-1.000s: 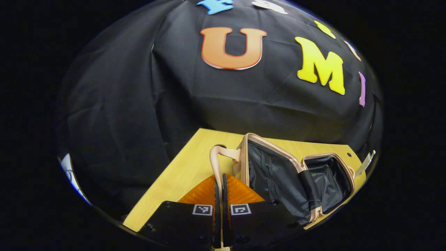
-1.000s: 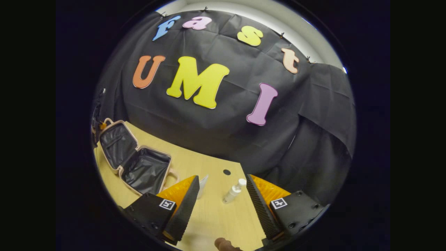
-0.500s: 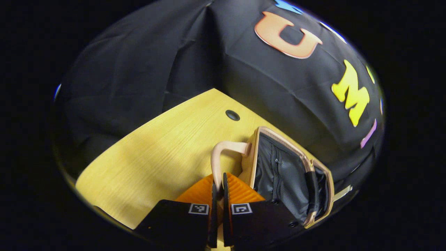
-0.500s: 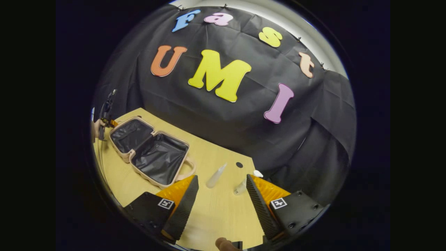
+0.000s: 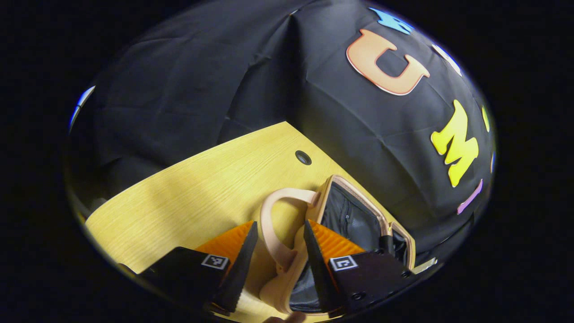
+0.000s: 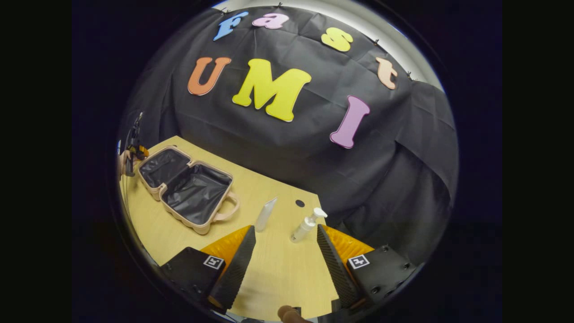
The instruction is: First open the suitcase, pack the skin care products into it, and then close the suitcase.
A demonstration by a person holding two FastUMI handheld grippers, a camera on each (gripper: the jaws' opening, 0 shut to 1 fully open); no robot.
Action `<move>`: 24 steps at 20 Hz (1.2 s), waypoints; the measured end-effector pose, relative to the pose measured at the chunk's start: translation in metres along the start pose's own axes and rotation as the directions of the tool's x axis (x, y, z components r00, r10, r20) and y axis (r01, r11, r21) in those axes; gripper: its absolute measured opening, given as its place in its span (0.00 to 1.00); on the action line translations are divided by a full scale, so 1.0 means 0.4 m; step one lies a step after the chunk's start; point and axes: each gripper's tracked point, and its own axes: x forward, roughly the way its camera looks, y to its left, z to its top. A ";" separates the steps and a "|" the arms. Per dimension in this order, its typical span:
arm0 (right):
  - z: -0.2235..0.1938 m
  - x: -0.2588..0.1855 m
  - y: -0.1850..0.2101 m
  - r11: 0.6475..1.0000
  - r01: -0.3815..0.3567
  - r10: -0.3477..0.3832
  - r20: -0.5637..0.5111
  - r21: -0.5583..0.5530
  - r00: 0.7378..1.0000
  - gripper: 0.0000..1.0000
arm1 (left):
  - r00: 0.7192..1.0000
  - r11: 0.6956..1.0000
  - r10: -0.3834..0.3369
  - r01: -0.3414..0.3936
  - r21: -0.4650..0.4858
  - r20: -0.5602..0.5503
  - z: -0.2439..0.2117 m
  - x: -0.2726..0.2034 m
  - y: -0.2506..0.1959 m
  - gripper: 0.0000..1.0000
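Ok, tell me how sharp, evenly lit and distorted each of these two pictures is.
Left gripper view: sharp on the suitcase handle, warm light, a soft shadow on the table; its edges bow. Right gripper view: even light, no glare; open suitcase, tube and pump bottle small but crisp, table edge curved.

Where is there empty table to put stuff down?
There is bare table in front of the right gripper, below the tube and pump bottle. More lies between the open suitcase and the near edge. In the left gripper view, wood left of the handle is bare. The suitcase's corner is crowded.
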 end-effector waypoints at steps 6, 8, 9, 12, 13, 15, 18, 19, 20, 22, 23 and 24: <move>-0.005 0.038 -0.109 0.999 -0.038 0.037 0.084 0.008 0.996 0.83 | 0.998 0.985 -0.055 0.049 0.165 0.031 -0.046 -0.148 -0.208 0.98; -0.016 0.061 -0.146 0.999 -0.053 0.051 0.102 0.011 0.993 0.81 | 0.995 0.973 -0.086 0.075 0.218 0.043 -0.089 -0.188 -0.320 0.98; -0.025 0.073 -0.163 0.998 -0.062 0.060 0.107 0.017 0.992 0.81 | 0.994 0.967 -0.100 0.088 0.240 0.041 -0.124 -0.205 -0.373 0.98; -0.056 0.117 -0.210 0.994 -0.092 0.086 0.098 0.055 0.991 0.81 | 0.985 0.942 -0.174 0.173 0.288 -0.021 -0.263 -0.275 -0.538 0.98; -0.059 0.130 -0.228 0.993 -0.101 0.093 0.101 0.069 0.991 0.81 | 0.981 0.929 -0.193 0.192 0.316 -0.027 -0.304 -0.294 -0.590 0.98; -0.071 0.157 -0.259 0.990 -0.116 0.106 0.106 0.086 0.989 0.82 | 0.970 0.900 -0.238 0.242 0.363 -0.057 -0.395 -0.321 -0.696 0.98; -0.107 0.197 -0.289 0.986 -0.138 0.130 0.094 0.092 0.987 0.82 | 0.947 0.855 -0.289 0.320 0.408 -0.136 -0.546 -0.350 -0.848 0.98; -0.117 0.208 -0.298 0.984 -0.150 0.141 0.088 0.093 0.986 0.82 | 0.939 0.839 -0.303 0.343 0.423 -0.161 -0.591 -0.357 -0.889 0.97; -0.126 0.216 -0.303 0.982 -0.161 0.153 0.085 0.095 0.985 0.82 | 0.936 0.823 -0.301 0.352 0.445 -0.182 -0.642 -0.348 -0.923 0.97; -0.145 0.235 -0.318 0.978 -0.182 0.175 0.072 0.098 0.982 0.81 | 0.930 0.793 -0.293 0.367 0.486 -0.223 -0.721 -0.325 -0.978 0.97; -0.154 0.248 -0.327 0.977 -0.190 0.184 0.068 0.098 0.981 0.81 | 0.922 0.780 -0.300 0.385 0.493 -0.246 -0.760 -0.313 -1.008 0.97; -0.163 0.257 -0.337 0.976 -0.194 0.188 0.063 0.097 0.980 0.81 | 0.912 0.764 -0.307 0.407 0.500 -0.273 -0.794 -0.302 -1.038 0.98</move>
